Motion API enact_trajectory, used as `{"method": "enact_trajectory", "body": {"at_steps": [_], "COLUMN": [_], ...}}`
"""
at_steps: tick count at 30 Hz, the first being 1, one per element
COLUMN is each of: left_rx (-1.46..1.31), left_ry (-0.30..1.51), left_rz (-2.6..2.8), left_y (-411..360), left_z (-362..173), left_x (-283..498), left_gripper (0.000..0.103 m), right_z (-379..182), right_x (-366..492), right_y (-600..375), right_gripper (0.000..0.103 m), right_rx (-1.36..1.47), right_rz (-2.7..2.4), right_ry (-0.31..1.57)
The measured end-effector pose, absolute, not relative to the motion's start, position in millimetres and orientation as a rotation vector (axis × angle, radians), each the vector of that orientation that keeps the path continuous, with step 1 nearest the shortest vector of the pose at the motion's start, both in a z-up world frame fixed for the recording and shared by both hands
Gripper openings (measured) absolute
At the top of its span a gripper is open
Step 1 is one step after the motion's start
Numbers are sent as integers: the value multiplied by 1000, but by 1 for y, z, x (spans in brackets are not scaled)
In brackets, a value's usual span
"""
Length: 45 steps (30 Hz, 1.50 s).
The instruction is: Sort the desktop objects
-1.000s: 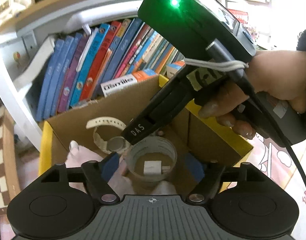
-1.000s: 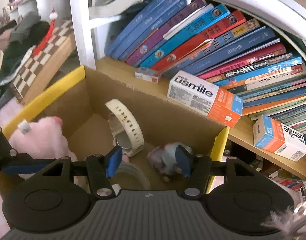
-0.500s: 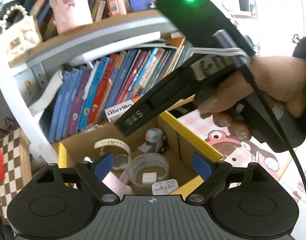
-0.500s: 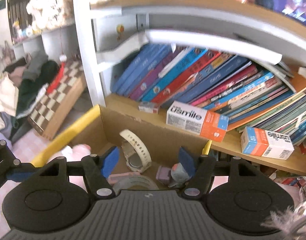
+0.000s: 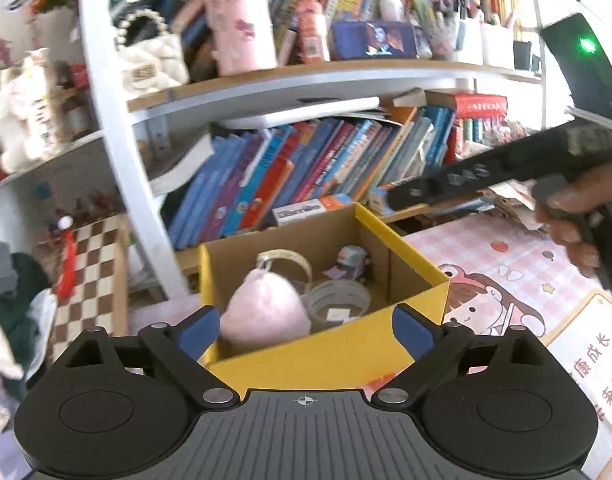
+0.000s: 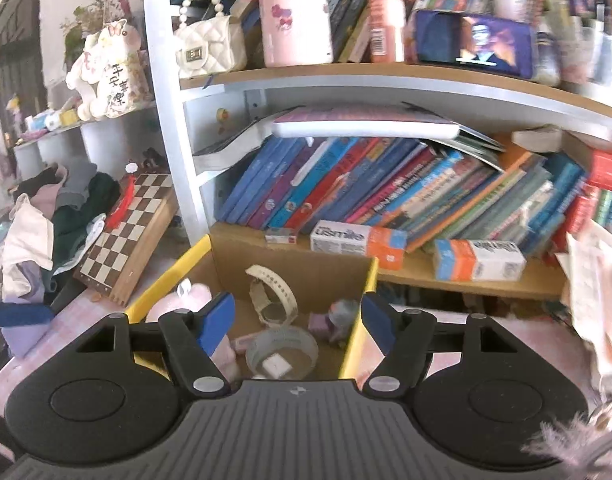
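The left hand-held gripper [image 5: 306, 330] hovered above the near yellow wall of the cardboard box [image 5: 329, 356], its jaws opening wide with nothing between the pads. The right hand-held gripper [image 6: 298, 318] also hung over the box [image 6: 355, 336], jaws opening and empty. Inside the box lay a pink plush toy [image 5: 264, 312], a tape roll [image 5: 337, 300], a cream watch [image 6: 272, 294] and a small figurine [image 5: 351, 260]. The box stood on the desk [image 5: 501, 256] just before the bookshelf [image 6: 385, 80].

Pink plush [image 5: 264, 312], tape roll [image 5: 337, 300] in box [image 5: 401, 240]
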State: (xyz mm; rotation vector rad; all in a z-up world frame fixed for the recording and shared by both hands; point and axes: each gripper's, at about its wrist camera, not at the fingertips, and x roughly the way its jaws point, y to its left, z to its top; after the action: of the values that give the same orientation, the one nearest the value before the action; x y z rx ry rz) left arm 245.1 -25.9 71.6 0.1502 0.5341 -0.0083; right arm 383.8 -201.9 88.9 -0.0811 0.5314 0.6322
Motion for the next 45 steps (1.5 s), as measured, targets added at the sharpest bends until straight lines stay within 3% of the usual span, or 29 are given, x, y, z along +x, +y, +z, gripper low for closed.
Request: {"method": "enact_trajectory", "body": {"at_steps": [25,45], "left_rx": [91,104], "left_ry": [601,641], "left_rz": [90,68], "left_y": [-7,-15], "left_z": [37,16], "left_x": [73,32], "left_gripper": [100,100], "right_z": [24,4], "right_x": [136,75], "right_y": [-222,-213], "right_gripper": [82,90], "right_rx": [-170,-151], "right_rz": [476,464], "right_ry": [563,651]}}
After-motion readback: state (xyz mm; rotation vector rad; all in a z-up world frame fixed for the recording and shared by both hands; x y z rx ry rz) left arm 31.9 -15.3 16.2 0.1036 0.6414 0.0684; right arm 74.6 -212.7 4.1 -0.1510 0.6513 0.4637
